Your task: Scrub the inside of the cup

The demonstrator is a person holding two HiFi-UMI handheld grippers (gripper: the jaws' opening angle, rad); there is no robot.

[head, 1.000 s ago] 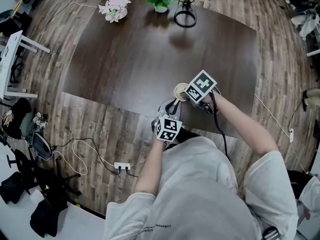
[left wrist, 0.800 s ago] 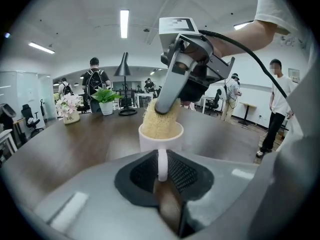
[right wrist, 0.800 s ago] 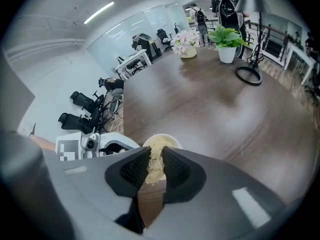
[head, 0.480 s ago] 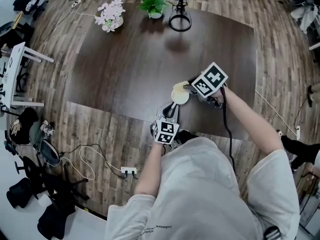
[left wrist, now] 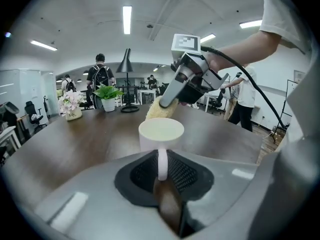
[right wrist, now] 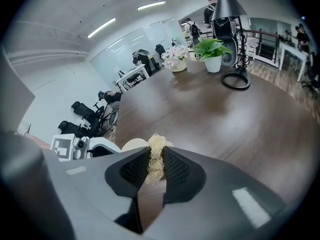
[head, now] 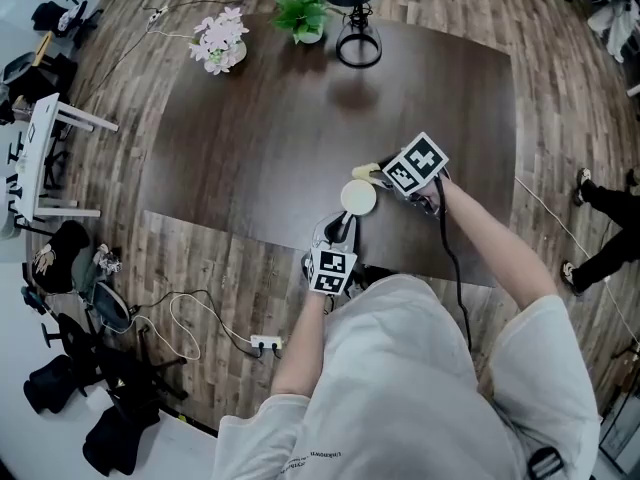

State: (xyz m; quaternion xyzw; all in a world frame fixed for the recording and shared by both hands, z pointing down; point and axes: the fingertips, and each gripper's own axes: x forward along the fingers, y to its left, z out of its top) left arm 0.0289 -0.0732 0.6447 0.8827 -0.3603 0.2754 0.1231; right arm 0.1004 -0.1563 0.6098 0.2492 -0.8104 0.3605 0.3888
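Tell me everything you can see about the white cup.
The cup is plain white, ceramic by its look, with one loop handle. It is upright near the front edge of the dark table. The left tongs clamp its handle. A pale fibrous scrubber, held in the right tongs, sits just behind its rim, not inside.

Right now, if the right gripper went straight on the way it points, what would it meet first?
Most likely the cup: its rim sits just beyond the scrubber clamped in the right gripper, slightly left of the line. Depth is unclear, so it could skim past.
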